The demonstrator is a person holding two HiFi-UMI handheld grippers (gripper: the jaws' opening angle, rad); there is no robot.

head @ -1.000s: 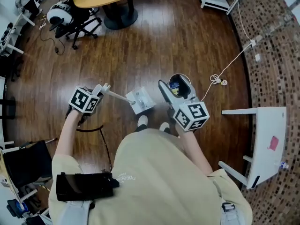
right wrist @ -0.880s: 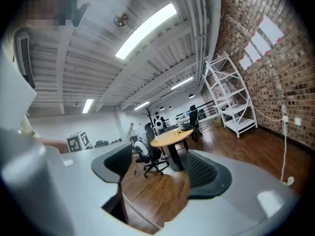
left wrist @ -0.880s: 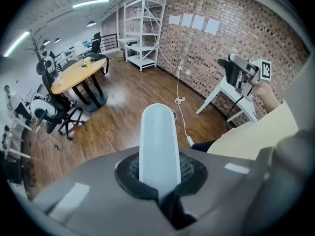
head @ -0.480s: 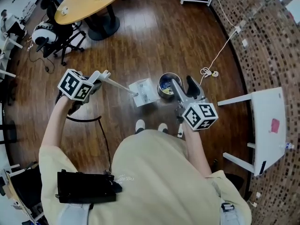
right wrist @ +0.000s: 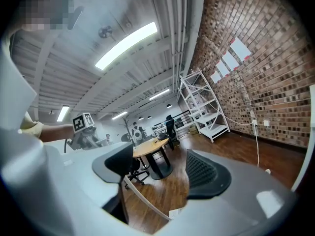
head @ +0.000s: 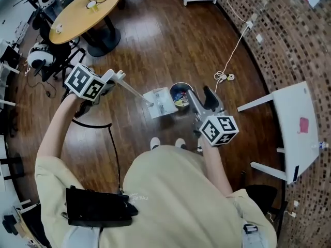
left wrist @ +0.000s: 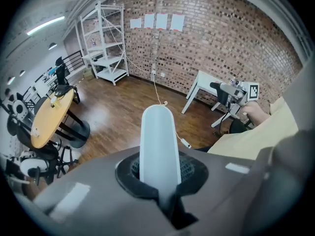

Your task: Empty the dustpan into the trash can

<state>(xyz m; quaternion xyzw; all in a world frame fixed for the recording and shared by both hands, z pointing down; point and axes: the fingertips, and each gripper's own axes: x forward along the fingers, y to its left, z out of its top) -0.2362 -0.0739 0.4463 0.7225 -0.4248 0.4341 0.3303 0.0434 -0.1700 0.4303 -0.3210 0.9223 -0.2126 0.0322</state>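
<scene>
Wooden floor point(head: 155, 40) runs all round the person. The biggest task thing on it is the round trash can point(head: 181, 84), which stands just below and ahead of the right hand-held gripper point(head: 199, 93). That one's jaws are partly apart and have just been closing, with nothing between them.

The white dustpan point(head: 160, 103) is next. It sits out at the far end of its long handle point(head: 133, 91), down and ahead of the left hand-held gripper point(head: 118, 77), with its edge just beside the can's rim on the side away from the right one. The left jaws are clamped tight on the rounded top end of the handle.

To my eye the pan is light, stiff plastic. Held so far up a thin, smooth stem, though, it could swing or twist in the pads as it tips. A grip lower down, nearer the pan, would steady the pour. Some coloured scraps already lie in the can.
</scene>
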